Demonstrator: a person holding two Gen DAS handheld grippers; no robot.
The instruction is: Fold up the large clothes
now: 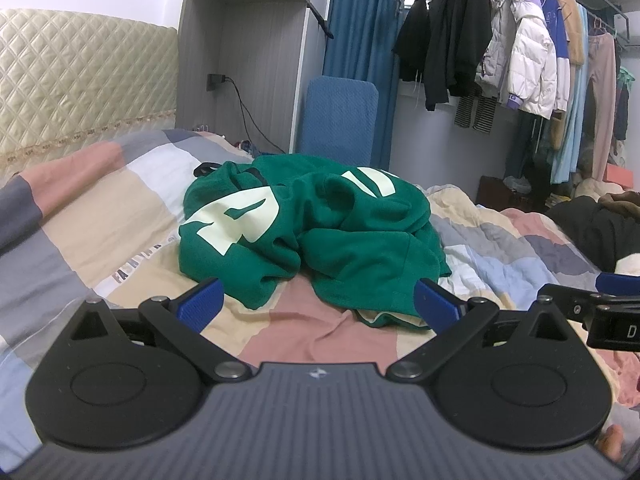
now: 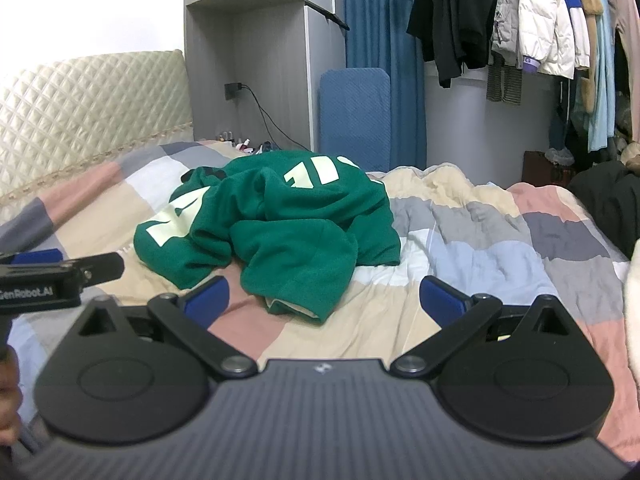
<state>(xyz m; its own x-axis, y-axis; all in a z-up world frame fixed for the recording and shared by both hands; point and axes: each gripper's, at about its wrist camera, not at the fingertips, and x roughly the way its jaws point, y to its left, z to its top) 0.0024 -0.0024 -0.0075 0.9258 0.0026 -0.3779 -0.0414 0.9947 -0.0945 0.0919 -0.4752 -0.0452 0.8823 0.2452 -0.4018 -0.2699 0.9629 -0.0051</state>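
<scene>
A green sweatshirt [image 1: 316,232] with large pale letters lies crumpled in a heap on the patchwork quilt [image 1: 100,216]. My left gripper [image 1: 320,304] hovers just in front of its near hem, open, with nothing between the blue pads. In the right wrist view the same green sweatshirt [image 2: 280,232] lies ahead and slightly left. My right gripper [image 2: 326,300] is open too, its left pad near the hem, empty. Each gripper shows at the edge of the other's view: the right gripper [image 1: 608,300] and the left gripper [image 2: 48,268].
A quilted headboard [image 1: 72,88] rises at the left. A grey cabinet, a blue curtain and a blue padded board [image 1: 340,116] stand behind the bed. Hanging clothes [image 1: 520,48] fill the right. A dark garment [image 2: 604,208] lies at the bed's right edge.
</scene>
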